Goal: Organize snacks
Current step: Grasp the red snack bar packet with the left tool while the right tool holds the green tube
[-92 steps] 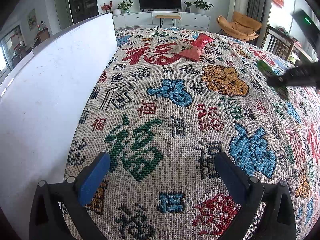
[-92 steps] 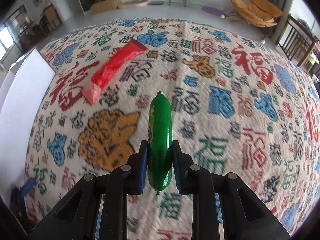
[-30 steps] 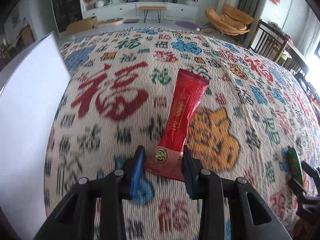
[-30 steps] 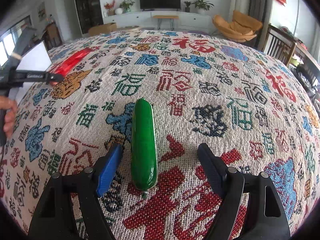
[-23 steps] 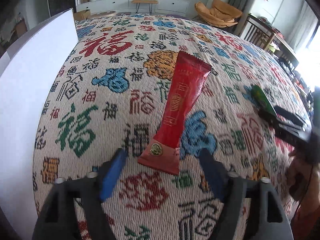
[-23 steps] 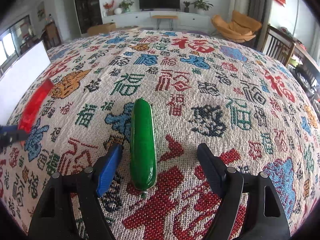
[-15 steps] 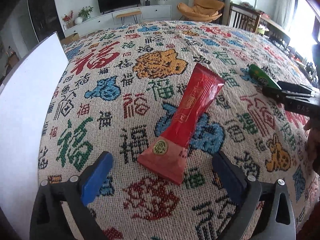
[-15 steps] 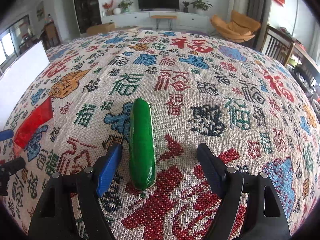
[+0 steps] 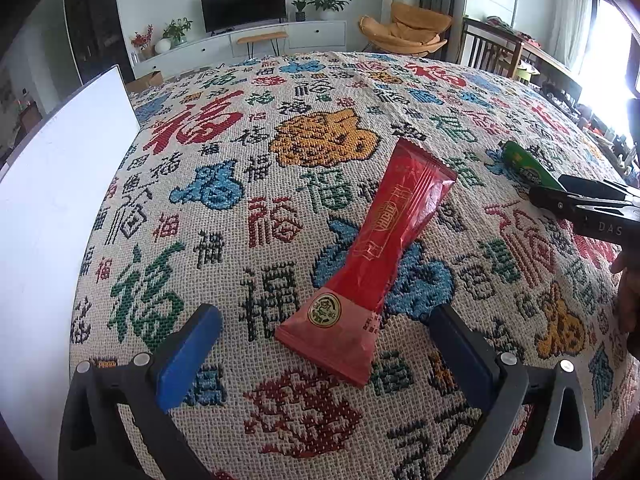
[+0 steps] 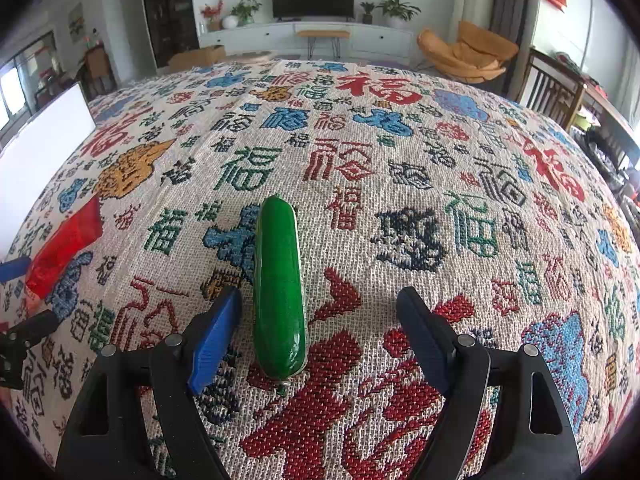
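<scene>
Red foil snack packet (image 9: 390,240) lies flat on the woven cloth (image 9: 256,184), a round gold-and-green seal near its bottom seam, its print too small to read. Its lower end sits between the left gripper (image 9: 328,344) pads, which stand wide apart and clear of it. White letters "DAS" show on the right gripper (image 10: 316,320), angled down, jaws parted beside the untouched green sausage (image 10: 279,292).

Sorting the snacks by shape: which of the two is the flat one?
The red packet, lying flat between the left claw's open jaws. The green sausage by the right claw is round and rod-shaped.
</scene>
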